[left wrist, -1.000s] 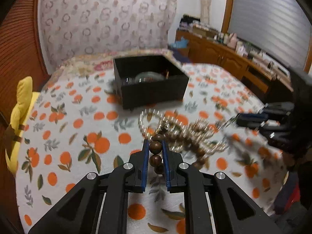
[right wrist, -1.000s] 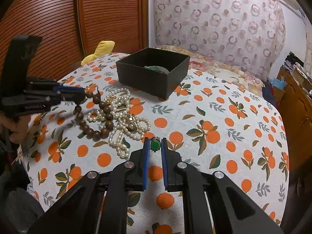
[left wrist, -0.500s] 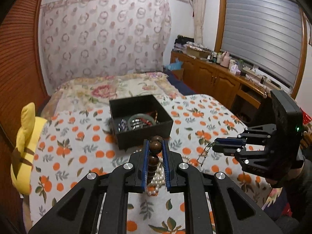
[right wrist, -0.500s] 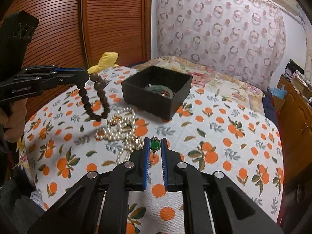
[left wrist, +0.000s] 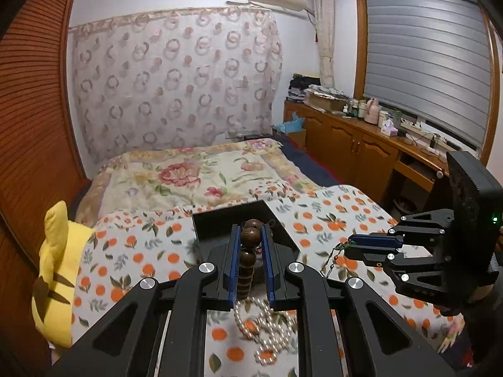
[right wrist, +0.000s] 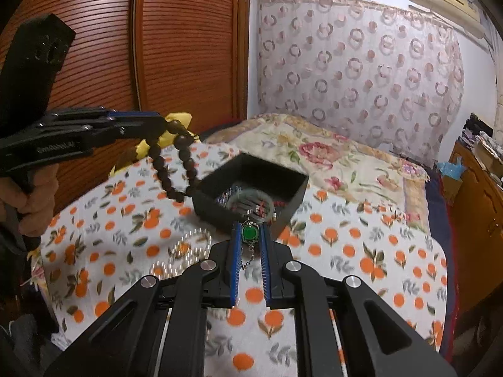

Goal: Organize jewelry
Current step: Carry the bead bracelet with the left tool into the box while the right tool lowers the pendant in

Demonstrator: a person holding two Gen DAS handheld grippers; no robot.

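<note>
My left gripper (left wrist: 250,234) is shut on a brown wooden bead bracelet (left wrist: 247,256), held high over the table; from the right wrist view the bracelet (right wrist: 176,169) hangs as a loop from that gripper (right wrist: 166,124), just left of the black box (right wrist: 251,174). My right gripper (right wrist: 250,231) is shut on a green pendant (right wrist: 250,232) with a thin chain (right wrist: 248,259), in front of the box. It also shows in the left wrist view (left wrist: 347,246) with the chain (left wrist: 330,259) dangling. A pearl necklace (left wrist: 267,330) lies on the orange-print cloth (right wrist: 345,251). The box (left wrist: 213,223) holds a grey bangle (right wrist: 251,201) and other pieces.
A yellow plush toy (left wrist: 56,270) lies at the table's left edge. A bed with a floral blanket (left wrist: 195,176) is behind the table. Wooden cabinets (left wrist: 352,147) run along the right wall. A slatted wooden door (right wrist: 176,47) stands to the left.
Both grippers have risen and moved toward the black box. The bead bracelet came up off the pearls and hangs free. The pendant's chain lifted off the cloth.
</note>
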